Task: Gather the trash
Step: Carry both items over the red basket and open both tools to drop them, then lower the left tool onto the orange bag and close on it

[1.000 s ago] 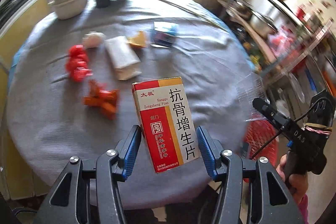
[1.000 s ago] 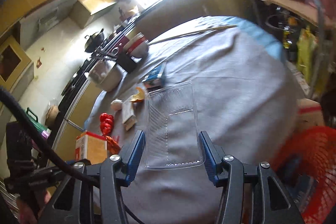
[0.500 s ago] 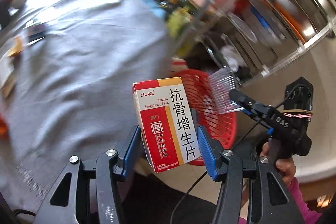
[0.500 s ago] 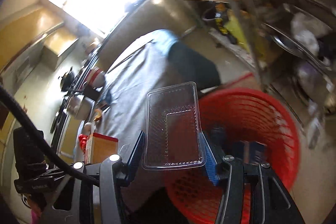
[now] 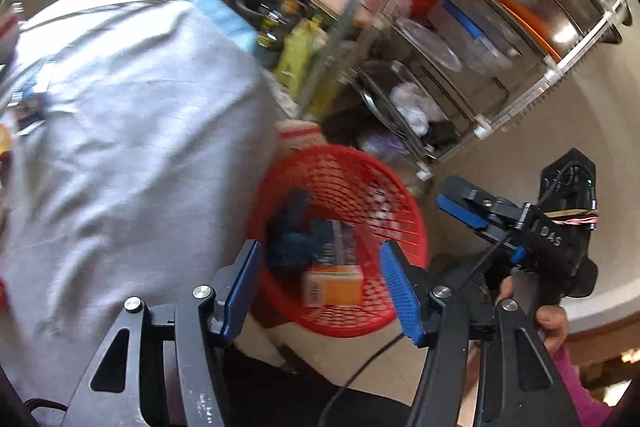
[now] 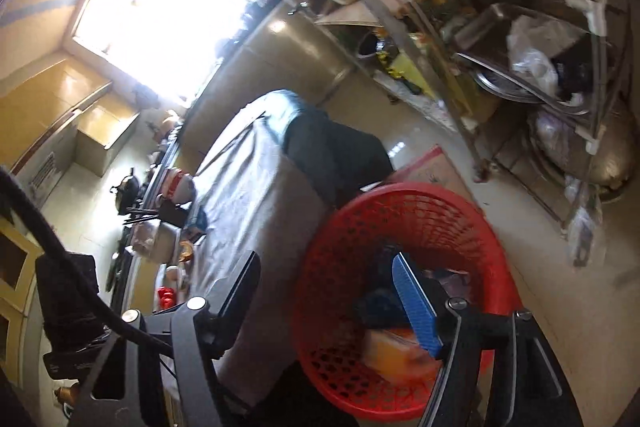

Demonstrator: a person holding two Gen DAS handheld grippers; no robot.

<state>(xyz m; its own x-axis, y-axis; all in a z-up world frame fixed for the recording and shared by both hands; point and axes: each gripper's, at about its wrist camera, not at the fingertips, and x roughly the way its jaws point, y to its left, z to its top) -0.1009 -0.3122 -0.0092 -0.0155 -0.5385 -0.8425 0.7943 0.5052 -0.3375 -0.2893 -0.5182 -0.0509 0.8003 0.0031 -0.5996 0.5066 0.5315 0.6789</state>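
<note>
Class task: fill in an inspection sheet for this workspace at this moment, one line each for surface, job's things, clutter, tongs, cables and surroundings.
Surface: round table under a grey cloth.
Job's things: red basket on the floor beside it, orange box inside.
Clutter: red items on the table's far side.
Tongs: left tongs and right tongs open, jaws just widened, nothing between them.
Cables: black cable under the left tongs.
Surroundings: metal rack of pans.

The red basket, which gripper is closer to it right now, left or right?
Right. The right gripper hangs over the red basket, one finger inside the rim. The left gripper sits back, at its near edge.
</note>
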